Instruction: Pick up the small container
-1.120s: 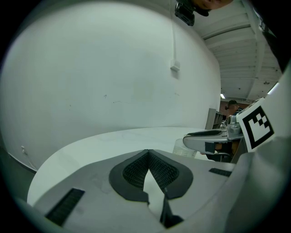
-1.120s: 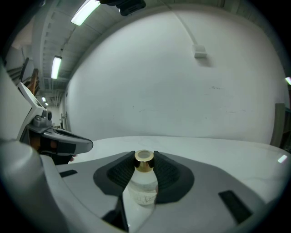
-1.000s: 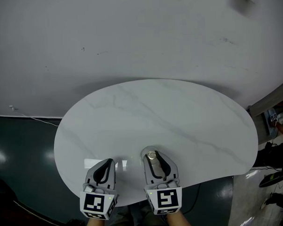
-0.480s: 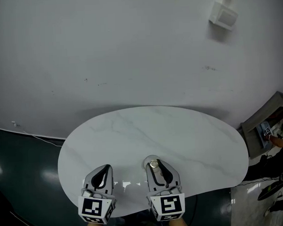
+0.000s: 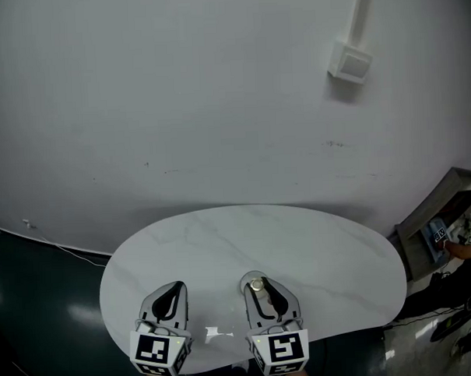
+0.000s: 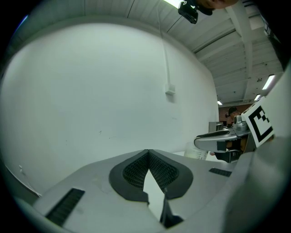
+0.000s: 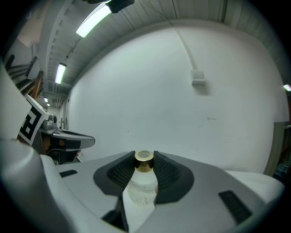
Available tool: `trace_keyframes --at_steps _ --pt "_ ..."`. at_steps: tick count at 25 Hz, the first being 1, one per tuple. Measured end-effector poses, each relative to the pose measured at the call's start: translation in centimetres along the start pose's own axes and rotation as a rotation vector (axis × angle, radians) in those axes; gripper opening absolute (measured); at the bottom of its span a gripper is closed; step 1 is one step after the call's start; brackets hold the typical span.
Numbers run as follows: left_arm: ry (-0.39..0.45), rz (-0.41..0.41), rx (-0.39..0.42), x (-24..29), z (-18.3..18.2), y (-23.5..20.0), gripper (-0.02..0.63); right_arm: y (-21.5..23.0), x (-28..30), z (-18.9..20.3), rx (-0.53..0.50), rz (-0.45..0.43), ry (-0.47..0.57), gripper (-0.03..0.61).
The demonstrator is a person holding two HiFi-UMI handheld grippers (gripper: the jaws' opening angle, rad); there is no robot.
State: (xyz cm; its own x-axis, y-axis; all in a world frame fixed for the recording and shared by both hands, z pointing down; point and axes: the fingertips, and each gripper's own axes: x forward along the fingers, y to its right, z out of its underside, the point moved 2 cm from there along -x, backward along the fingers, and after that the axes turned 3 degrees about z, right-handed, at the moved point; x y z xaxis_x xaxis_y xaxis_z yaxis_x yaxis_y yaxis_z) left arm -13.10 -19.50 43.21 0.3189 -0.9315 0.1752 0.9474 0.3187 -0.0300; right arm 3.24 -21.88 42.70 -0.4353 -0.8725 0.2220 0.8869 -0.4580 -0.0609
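The small container [image 5: 256,284] is a clear little bottle with a gold neck [image 7: 144,160]. My right gripper [image 5: 257,285] is shut on it, the dark pads pressing on the neck from both sides [image 7: 144,157], just above the white marble table [image 5: 324,249] near its front edge. The container's body [image 7: 143,186] hangs below the pads. To its left my left gripper [image 5: 175,288] is shut with nothing in it, its tips meeting [image 6: 148,151]. In the left gripper view the right gripper [image 6: 214,140] shows at the right.
Behind the oval table rises a plain white wall with a small box and conduit [image 5: 349,61]. Dark glossy floor lies at the left with a thin cable [image 5: 63,247]. A grey cabinet with clutter [image 5: 441,230] stands at the right.
The head view has tipped upward: table and grippers sit lower in the frame and more wall shows. Both grippers keep their places on the table; the right still holds the container.
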Motion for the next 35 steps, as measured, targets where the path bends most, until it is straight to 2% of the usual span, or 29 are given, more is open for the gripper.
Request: trace_keyframes --at_steps 21,29,35 --pt "0.115 -0.01 0.076 -0.8 -7.2 -0.2 0.009 1.2 -0.8 -7.3 -0.027 -0.014 0.12 0.183" --pt "0.127 0.002 0.08 -0.3 -8.1 0.0 0.011 1.5 -0.8 -8.8 -0.041 -0.014 0.153 0.183" --pt "0.122 0.009 0.077 0.1 -7.7 0.0 0.009 1.9 -0.6 -8.5 -0.03 -0.003 0.144 0.183"
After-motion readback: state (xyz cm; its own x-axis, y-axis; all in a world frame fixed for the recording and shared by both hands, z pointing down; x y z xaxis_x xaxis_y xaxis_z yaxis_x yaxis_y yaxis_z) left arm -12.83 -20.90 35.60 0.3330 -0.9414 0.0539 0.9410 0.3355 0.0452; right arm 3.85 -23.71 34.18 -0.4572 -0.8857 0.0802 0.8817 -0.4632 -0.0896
